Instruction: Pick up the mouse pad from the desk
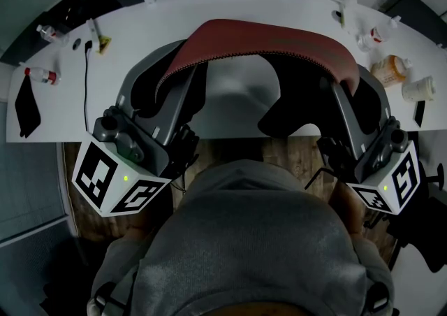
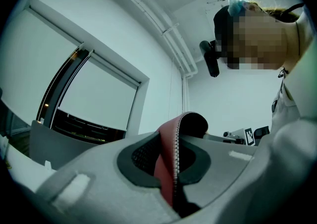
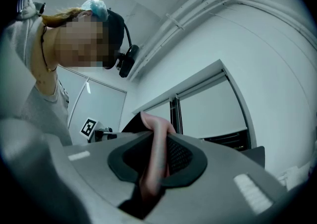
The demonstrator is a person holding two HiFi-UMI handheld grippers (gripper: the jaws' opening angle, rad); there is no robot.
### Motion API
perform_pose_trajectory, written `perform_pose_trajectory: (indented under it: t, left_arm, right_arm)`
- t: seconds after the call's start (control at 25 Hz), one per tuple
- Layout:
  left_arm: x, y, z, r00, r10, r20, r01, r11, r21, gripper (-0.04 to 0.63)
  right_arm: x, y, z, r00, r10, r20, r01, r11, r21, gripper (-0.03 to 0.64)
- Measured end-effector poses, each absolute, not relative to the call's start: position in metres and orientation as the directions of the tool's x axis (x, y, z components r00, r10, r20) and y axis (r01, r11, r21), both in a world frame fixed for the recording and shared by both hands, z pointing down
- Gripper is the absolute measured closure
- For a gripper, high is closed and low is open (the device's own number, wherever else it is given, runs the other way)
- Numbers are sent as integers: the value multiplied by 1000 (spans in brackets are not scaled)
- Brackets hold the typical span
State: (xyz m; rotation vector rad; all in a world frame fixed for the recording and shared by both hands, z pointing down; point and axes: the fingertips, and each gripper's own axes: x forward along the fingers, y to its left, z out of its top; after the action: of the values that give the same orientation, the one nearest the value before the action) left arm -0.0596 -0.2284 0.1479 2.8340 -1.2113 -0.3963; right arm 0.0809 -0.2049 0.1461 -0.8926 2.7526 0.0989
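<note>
The mouse pad (image 1: pixel 258 40), dark red on top with a black underside, hangs in an arch above the white desk (image 1: pixel 209 10), held up at both ends. My left gripper (image 1: pixel 171 94) is shut on its left end, where the stitched red edge (image 2: pixel 168 168) stands pinched between the jaws. At the other side my right gripper (image 1: pixel 349 94) is shut on the pad's right end (image 3: pixel 154 161), which shows pale pink in that view. Both grippers tilt slightly upward, with the pad clear of the desk.
Near the desk's left edge lie a black cloth (image 1: pixel 26 106), a small bottle (image 1: pixel 42 75) and a black cable (image 1: pixel 86 84). Bottles and an orange pill container (image 1: pixel 391 68) stand at the right. The person's grey hood (image 1: pixel 251 238) fills the lower head view.
</note>
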Motion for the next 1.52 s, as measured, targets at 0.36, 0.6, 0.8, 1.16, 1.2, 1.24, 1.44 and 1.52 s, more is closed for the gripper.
perform_pose_trajectory:
  t: [0.36,0.6,0.8,1.16,1.2,1.24,1.44,1.52]
  left_arm:
    - [-60,-226,149,662,-718,-214,-709,-693,129,572]
    - [-62,-225,149,660,-721,-211,-713,-689,128,572]
    - [-60,-224,148,659,-722,-210,-714,-689,130,572]
    - [-61,-224,146,661,-720,-213,-712,-691,126,572]
    - [-61,-223,146,661,-719,-214,-712,-691,125,572]
    - [-61,-223,146,661,-718,-216,-711,-692,124,572]
    - [-62,-222,144,662,-716,-221,-711,-694,119,572]
    - [-63,-222,143,662,-716,-222,-710,-694,119,572]
  right_arm:
    - [81,-206,148,-783,-572,-245,-594,804,18,552]
    - [80,-207,150,-789,-565,-243,-584,812,9,551]
    - [81,-207,150,-782,-570,-252,-593,805,18,551]
    - [81,-206,148,-779,-573,-254,-600,799,40,552]
    - [82,-206,148,-780,-572,-255,-599,799,42,552]
    - [82,-205,148,-781,-569,-257,-598,800,45,552]
    - [80,-203,147,-786,-560,-261,-590,805,52,552]
    - [79,-202,146,-787,-559,-260,-589,806,51,552]
